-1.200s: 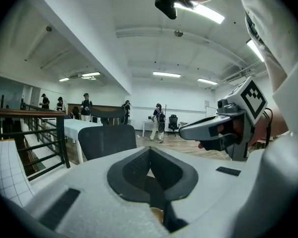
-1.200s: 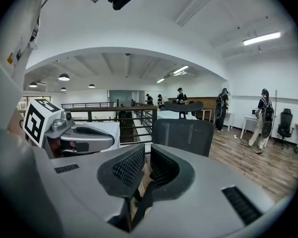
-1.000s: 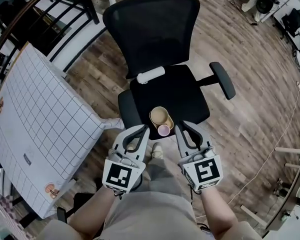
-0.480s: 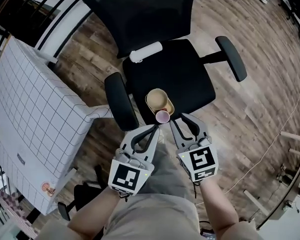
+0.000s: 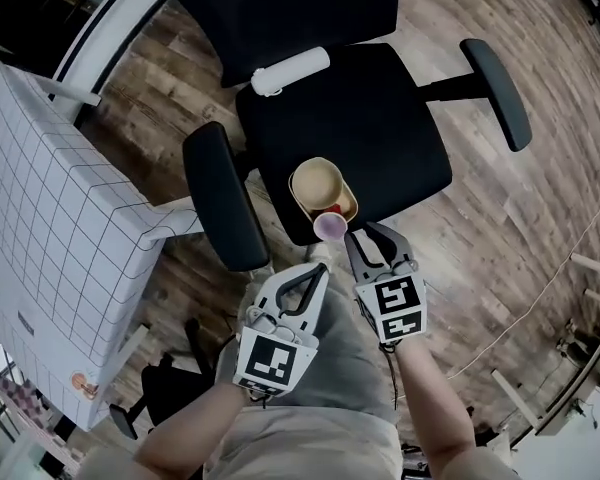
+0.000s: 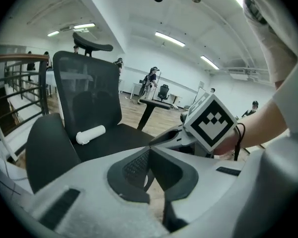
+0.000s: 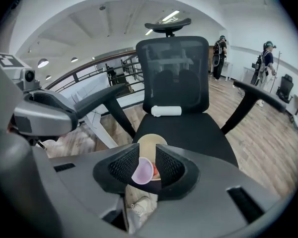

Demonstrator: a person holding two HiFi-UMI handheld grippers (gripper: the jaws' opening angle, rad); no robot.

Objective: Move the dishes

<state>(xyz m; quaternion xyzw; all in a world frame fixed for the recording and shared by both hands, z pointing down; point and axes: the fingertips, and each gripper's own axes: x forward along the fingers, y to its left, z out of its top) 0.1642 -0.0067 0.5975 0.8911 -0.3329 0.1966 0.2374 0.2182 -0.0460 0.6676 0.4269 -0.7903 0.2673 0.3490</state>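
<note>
Pinched between the pads of the right gripper [image 7: 147, 156]: a small pink cup [image 7: 141, 171], with only a narrow gap left between the pads. Pressed by the left pad along its side; contact at the right pad hard to judge. Tilted, with the mouth turned left and toward the gripper's camera. Right behind it, a red bit [image 7: 154, 170], and beyond that a tan bowl [image 5: 318, 184].

From the head view, cup seen at the very tip of the gripper, over the front edge of the seat [image 5: 380, 118], just beside the bowl's near rim. Bowl resting on the black seat close to that front edge, with the red bit at its near side. Below the jaws, in the right gripper view, a pale shoe [image 7: 139, 205].

At the left gripper [image 6: 148, 156], pads brought fully together, with nothing between them. Held left of the right gripper and a little further back from the chair, well clear of cup and bowl.

Further out: a white roll [image 5: 290, 71] lying across the rear of the seat, at the foot of the mesh backrest [image 7: 175, 73]. Black armrests [image 5: 220, 203] on either side. Wood floor [image 5: 520, 228] all round. To the left, a white gridded table [image 5: 50, 218].
</note>
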